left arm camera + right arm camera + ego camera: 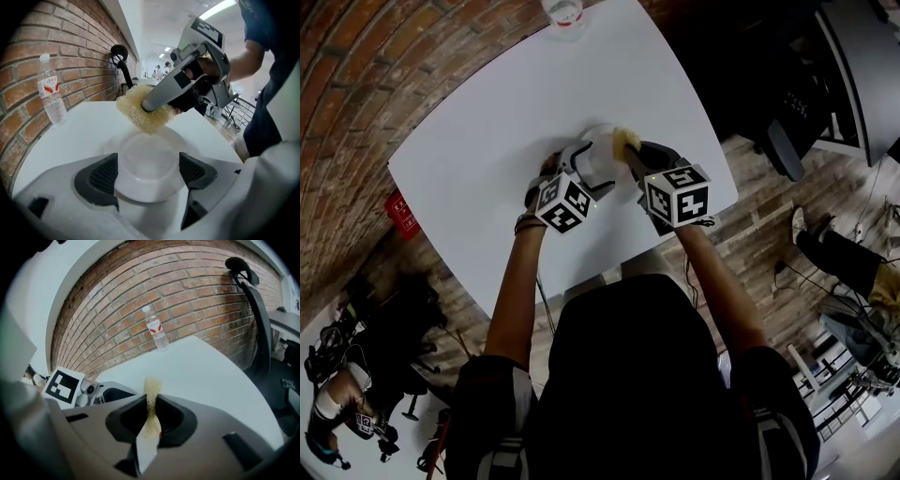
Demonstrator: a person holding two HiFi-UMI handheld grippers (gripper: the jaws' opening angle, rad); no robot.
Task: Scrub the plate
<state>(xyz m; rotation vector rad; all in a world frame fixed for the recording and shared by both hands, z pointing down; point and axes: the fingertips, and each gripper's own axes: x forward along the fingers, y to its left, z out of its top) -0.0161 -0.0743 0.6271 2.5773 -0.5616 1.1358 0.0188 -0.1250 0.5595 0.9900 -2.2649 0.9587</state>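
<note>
plate (147, 157): one, white, empty, face up over the surface (89, 126), gripped between the left claw's (149, 172) jaws | sponge (132, 110): one, yellow, pinched thin in the closed right claw (151, 411), touching the plate's far rim | bottle (50, 96): one, upright, by the brick wall (26, 56)
</note>
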